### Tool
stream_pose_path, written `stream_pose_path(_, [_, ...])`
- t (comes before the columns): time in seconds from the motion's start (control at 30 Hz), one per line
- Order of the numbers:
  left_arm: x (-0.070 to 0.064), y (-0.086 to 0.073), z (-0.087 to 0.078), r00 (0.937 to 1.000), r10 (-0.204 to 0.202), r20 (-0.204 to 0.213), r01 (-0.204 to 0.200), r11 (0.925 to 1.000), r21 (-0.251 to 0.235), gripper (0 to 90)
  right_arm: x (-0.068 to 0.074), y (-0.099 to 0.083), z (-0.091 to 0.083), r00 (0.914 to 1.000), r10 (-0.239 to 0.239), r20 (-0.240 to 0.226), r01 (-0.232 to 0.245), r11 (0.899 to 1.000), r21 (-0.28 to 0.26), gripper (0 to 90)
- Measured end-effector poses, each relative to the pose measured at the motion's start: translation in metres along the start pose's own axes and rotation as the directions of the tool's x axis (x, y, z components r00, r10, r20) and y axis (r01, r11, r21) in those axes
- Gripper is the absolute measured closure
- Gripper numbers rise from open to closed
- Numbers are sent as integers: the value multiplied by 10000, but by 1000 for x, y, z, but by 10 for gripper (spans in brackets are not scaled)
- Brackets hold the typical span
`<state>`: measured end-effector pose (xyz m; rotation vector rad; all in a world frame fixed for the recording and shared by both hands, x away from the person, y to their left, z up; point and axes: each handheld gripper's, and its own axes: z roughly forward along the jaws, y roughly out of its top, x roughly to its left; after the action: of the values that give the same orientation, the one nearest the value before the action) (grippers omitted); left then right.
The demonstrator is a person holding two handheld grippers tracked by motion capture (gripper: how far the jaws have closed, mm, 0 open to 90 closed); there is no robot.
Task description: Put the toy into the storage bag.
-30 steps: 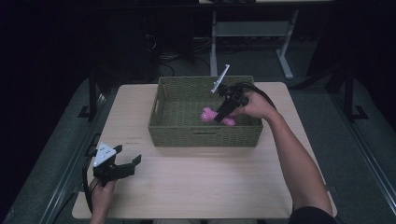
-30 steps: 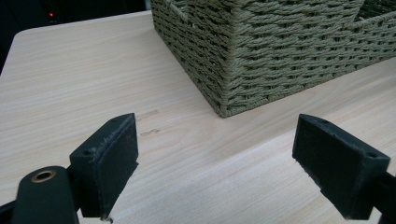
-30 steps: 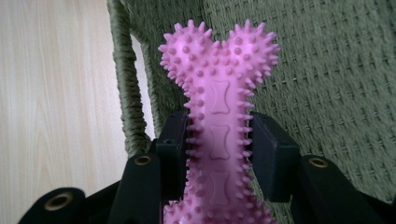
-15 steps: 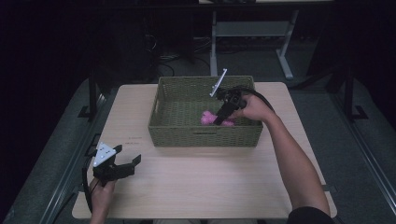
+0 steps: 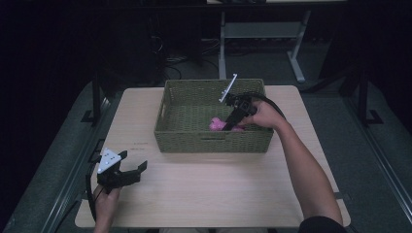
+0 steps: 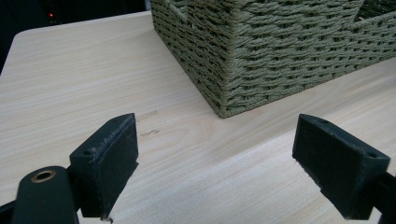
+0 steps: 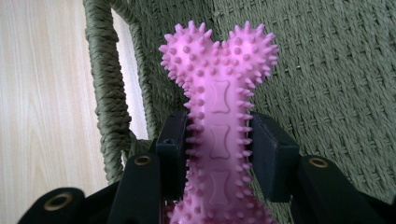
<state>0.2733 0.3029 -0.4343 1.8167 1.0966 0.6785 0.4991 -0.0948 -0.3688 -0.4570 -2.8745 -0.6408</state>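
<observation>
1 pink bone toy (image 7: 218,116) clamped by right gripper (image 7: 219,154) | 1 basket (image 5: 214,141) | left gripper (image 6: 233,163) fingers apart

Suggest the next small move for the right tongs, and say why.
Probably lift straight up. The right tongs are shut on the pink bone toy down inside the woven basket, so the toy must rise above the rim before moving sideways.
</observation>
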Motion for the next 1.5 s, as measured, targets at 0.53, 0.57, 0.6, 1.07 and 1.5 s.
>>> stream_pose_path(0.53, [0,0,0,10000,25,17,-25,10000,25,138,-3,-2,4,9999,114,21,-114,9999,38,581])
stream_pose_path(0.57, [0,0,0,10000,25,17,-25,10000,25,139,-3,-2,4,9999,114,21,-114,9999,38,581])
stream_pose_path(0.6, [0,0,0,10000,28,3,-28,10000,27,139,-3,-2,5,9999,146,83,-146,9998,94,580])
stream_pose_path(1.07, [0,0,0,10000,42,12,-42,10000,29,139,-4,-3,3,9992,400,20,-400,9992,-33,551])
stream_pose_path(1.5, [0,0,0,10000,31,7,-31,10000,42,139,-5,-4,3,9984,552,137,-553,9984,102,521])
